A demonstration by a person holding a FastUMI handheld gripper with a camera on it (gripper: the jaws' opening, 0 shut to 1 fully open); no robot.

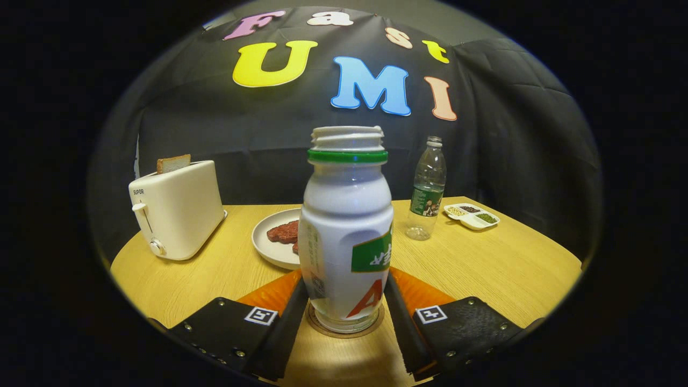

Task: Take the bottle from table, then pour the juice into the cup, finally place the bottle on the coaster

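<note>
A white bottle (346, 231) stands upright between the two fingers of the tool (346, 312). Its cap is off, showing a threaded open neck above a green ring. It carries a green and white label with a red mark lower down. What is inside the bottle cannot be seen through its white wall. Its base sits on a round brown coaster (345, 327) on the wooden tabletop (510, 269). The tool's fingers lie close along both sides of the bottle's lower body and appear to press on it, holding it.

Beyond the bottle, partly hidden by it, a pale round plate (271, 239) holds reddish-brown pieces of meat (284, 232). Further off to one side stands a cream toaster (176, 212) with a slice of bread (173, 163) sticking up from its slot. To the other side stands a clear plastic bottle (427, 188), which looks empty, and next to it a small white divided dish (473, 216) with pale, dark and green grains in separate compartments.
</note>
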